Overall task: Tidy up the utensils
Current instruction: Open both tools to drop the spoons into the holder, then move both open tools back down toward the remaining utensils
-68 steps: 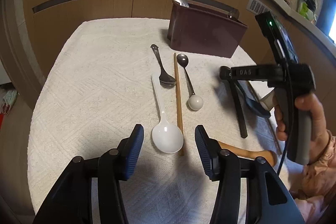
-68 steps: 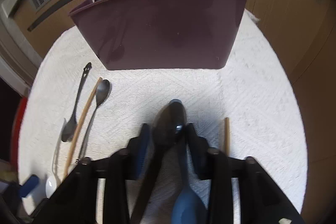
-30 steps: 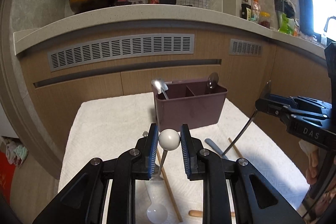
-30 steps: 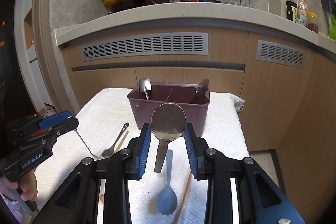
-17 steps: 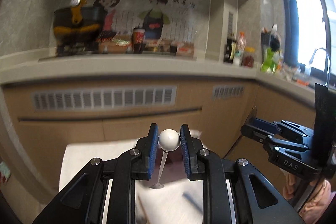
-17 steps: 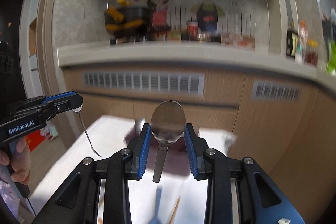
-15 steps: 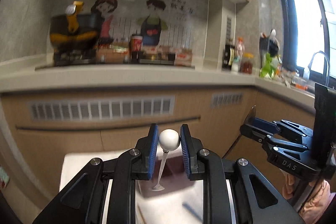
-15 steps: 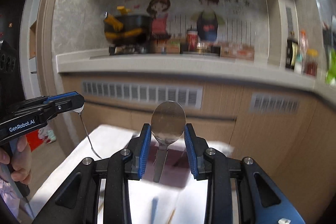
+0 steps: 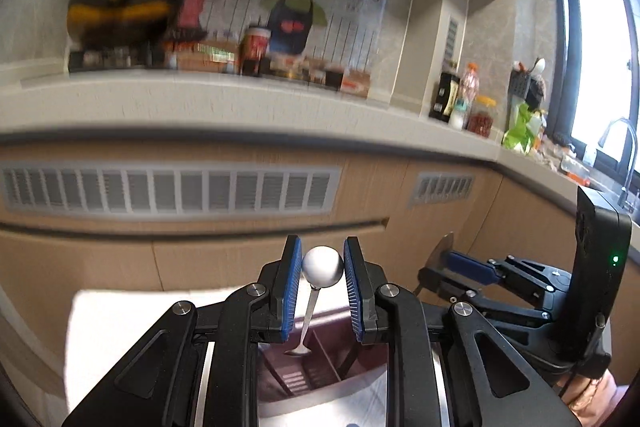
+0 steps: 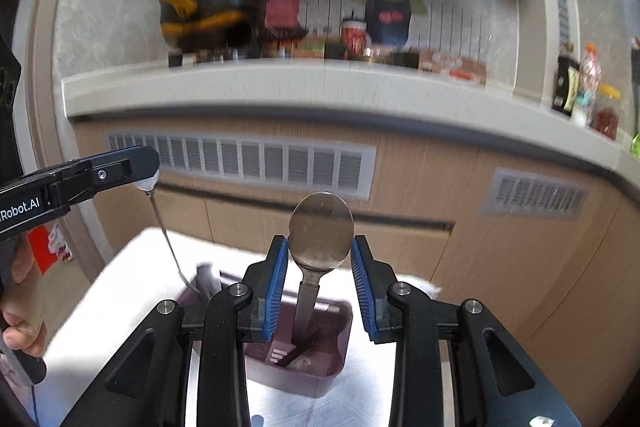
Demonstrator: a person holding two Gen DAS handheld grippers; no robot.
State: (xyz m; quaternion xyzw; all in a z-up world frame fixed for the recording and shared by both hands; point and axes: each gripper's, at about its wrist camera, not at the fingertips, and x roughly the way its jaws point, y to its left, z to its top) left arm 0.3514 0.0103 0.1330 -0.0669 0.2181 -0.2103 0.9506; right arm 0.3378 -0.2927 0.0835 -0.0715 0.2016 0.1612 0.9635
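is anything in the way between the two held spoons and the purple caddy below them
Nothing visible blocks either drop. The left gripper holds the ball-end spoon hanging above the open purple caddy; the right gripper holds the metal spoon handle-down over it. A dark utensil already leans in that compartment.

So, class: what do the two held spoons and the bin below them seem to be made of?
Left spoon: thin shiny shaft, likely steel; the white matte ball end looks plastic or ceramic.
Right spoon: grey, mirror-like bowl, probably stainless steel.
Bin: dull maroon, thin moulded walls and dividers, probably plastic.
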